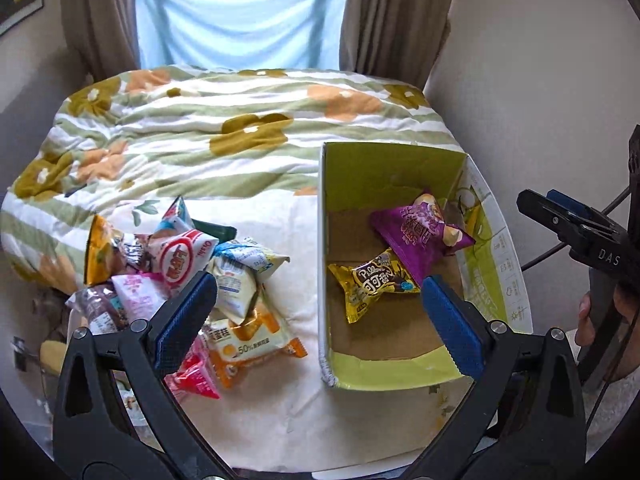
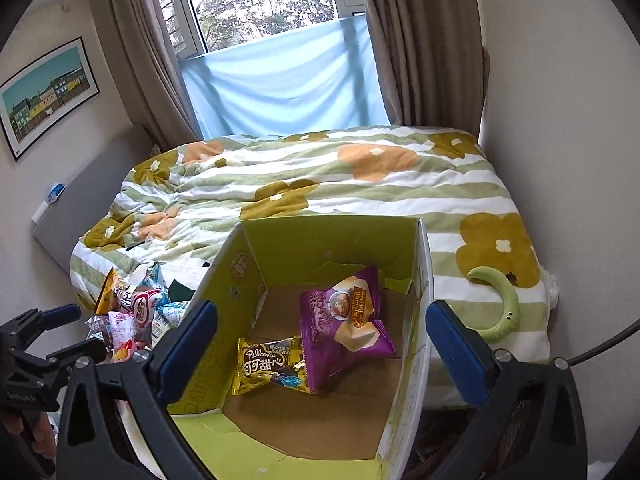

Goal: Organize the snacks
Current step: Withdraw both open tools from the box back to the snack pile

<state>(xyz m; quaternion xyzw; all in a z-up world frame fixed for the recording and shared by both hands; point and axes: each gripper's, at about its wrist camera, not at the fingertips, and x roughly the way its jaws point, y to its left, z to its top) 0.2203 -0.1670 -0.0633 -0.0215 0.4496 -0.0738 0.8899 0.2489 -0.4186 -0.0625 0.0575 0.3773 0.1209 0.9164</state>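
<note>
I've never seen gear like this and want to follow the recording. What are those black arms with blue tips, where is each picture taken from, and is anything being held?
They are hand-held grippers, one in each of a person's hands, each with a camera looking along its two fingers. One picture is from the left gripper, the other from the right gripper. Both stand open and hold nothing. On the bed sits a box containing a purple packet and a yellow packet. A pile of snacks lies beside the box.

Box (image 2: 404, 360) open on top, walls around two packets (image 2: 340, 320)
</note>
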